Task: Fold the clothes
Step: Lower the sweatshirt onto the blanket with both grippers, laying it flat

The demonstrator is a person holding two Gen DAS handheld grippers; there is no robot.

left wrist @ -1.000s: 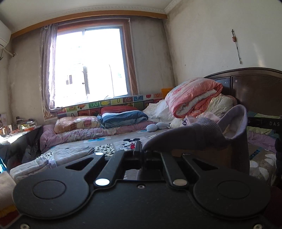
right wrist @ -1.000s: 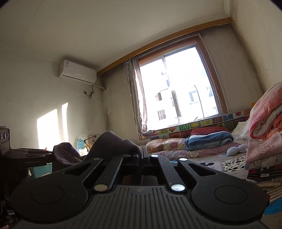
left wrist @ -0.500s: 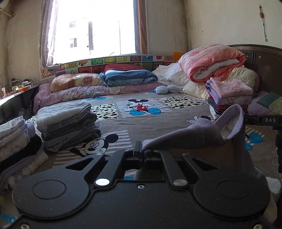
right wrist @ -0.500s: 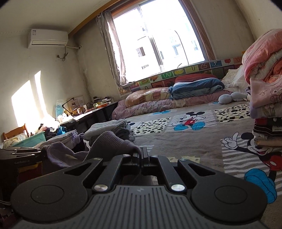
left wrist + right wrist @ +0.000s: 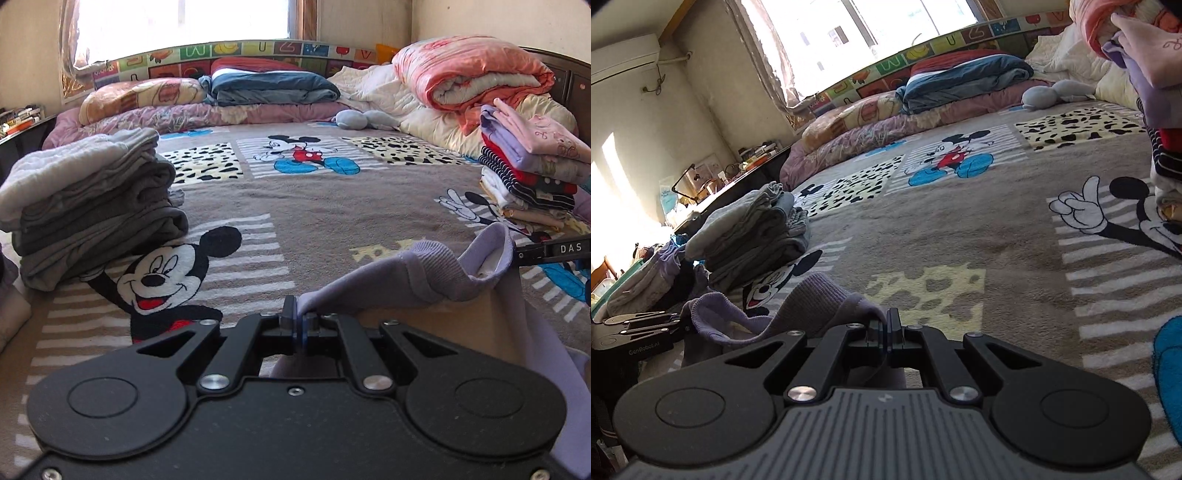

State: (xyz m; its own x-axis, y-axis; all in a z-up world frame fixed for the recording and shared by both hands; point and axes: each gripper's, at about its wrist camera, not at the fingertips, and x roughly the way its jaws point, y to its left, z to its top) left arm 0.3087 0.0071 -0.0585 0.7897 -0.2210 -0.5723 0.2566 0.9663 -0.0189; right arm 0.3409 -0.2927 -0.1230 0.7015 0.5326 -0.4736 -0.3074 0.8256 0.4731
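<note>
Lavender garment (image 5: pixel 417 280) hangs between the two tools, above the Mickey blanket (image 5: pixel 332 206) on the bed, not lying on it. Left tool (image 5: pixel 300 325) is clamped on one ribbed edge; fabric runs out of its pinch to the right, toward the right tool (image 5: pixel 546 251), whose black body shows at the right edge of the left view. Right tool (image 5: pixel 886 332) is likewise clamped on a ribbed edge (image 5: pixel 827 295); cloth runs left from it to the left tool (image 5: pixel 639 325). So the garment's held edge runs tool to tool, side to side, slack and sagging in the middle, with the rest dropping below the tools. Both tools are equally on it; neither is nearer.

Relative to the garment: grey folded stack (image 5: pixel 92 206) lies to the left and further up the bed, coloured folded stack (image 5: pixel 528 173) to the right, with open blanket between them and straight ahead. That open patch is likely where the garment would be laid or folded, judging by the task.

The left view shows the coloured stack whole, the white inside of the ribbed opening (image 5: pixel 491 262) and the pink quilt roll (image 5: pixel 472 74). The right view cuts that stack off but shows loose clothes (image 5: pixel 646 273) beyond the grey stack (image 5: pixel 753 236) at the bed's edge, and the cluttered desk (image 5: pixel 738 166). How far the garment hangs down is hidden in both views.
</note>
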